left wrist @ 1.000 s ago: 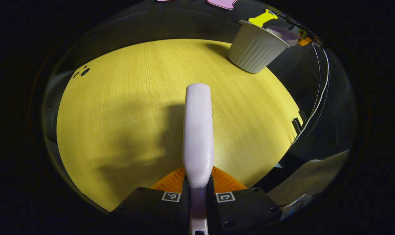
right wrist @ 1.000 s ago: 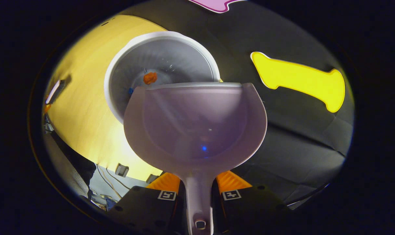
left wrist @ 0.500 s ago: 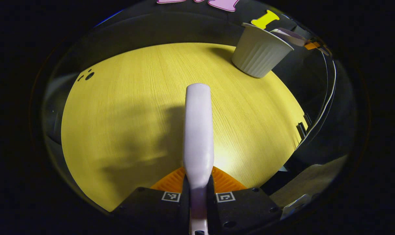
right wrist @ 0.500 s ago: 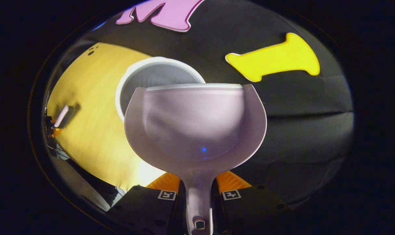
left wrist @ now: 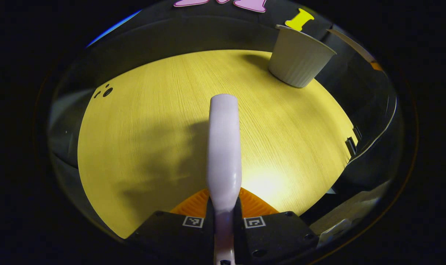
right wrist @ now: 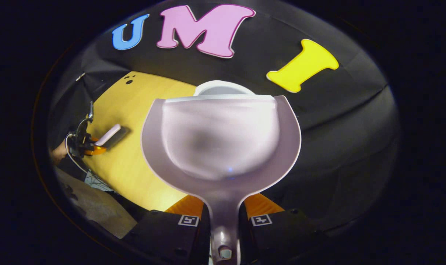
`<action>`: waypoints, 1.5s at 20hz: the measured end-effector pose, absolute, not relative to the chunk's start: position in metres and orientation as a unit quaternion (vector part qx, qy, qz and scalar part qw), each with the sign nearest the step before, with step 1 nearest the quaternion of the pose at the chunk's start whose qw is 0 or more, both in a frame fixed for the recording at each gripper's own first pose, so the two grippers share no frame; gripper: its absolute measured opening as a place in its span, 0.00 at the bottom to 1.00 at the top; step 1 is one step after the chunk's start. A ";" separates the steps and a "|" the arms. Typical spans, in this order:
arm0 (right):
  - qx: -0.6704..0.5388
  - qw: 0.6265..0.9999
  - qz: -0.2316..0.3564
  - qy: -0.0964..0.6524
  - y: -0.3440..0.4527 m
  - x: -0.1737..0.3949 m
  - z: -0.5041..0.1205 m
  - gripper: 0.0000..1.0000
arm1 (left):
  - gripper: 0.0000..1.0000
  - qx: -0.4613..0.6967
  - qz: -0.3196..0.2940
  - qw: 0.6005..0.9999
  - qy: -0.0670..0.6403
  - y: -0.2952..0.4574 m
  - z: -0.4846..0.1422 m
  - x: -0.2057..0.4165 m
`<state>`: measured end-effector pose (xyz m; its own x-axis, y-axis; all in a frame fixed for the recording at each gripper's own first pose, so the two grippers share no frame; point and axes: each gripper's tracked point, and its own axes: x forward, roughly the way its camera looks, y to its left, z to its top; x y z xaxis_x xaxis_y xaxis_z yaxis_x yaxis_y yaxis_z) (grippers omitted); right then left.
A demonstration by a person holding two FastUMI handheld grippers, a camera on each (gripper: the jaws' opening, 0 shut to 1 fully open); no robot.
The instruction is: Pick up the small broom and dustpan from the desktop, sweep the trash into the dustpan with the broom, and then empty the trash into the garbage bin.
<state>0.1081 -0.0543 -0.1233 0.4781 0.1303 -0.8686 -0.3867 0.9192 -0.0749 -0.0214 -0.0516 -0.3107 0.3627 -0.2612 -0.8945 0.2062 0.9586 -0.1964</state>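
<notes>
Desk (left wrist: 141, 121) lay open and bare from the garbage bin (left wrist: 300, 59) across to its near edge. Bin stood at the far right corner, the sole obstacle. Dustpan (right wrist: 221, 140) hung just before the bin, blocking that approach.

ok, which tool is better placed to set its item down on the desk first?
Left. Its broom is held low over the desk; the right tool's dustpan sits raised by the bin.
</notes>
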 end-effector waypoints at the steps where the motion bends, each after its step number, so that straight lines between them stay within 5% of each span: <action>1: -0.122 0.848 0.159 0.491 -0.044 0.094 -0.135 0.36 | 0.25 -0.021 -0.140 0.826 0.545 -0.050 -0.312 -0.020; 9: -0.067 0.812 0.211 0.540 0.055 0.004 -0.245 0.36 | 0.25 0.013 -0.127 0.830 0.543 -0.042 -0.324 -0.009; 18: -0.040 0.781 0.210 0.587 0.120 -0.016 -0.358 0.36 | 0.26 0.058 -0.116 0.830 0.543 -0.034 -0.342 -0.002; 30: -0.050 0.780 0.202 0.590 0.130 -0.017 -0.388 0.36 | 0.29 0.070 -0.104 0.824 0.552 -0.035 -0.346 0.002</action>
<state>-0.0171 0.1304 -0.3879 0.2233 0.2555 -0.9407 -0.3740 0.9136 0.1594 0.0019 -0.0347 -0.3459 0.3692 -0.0933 -0.9246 0.2482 0.9687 0.0014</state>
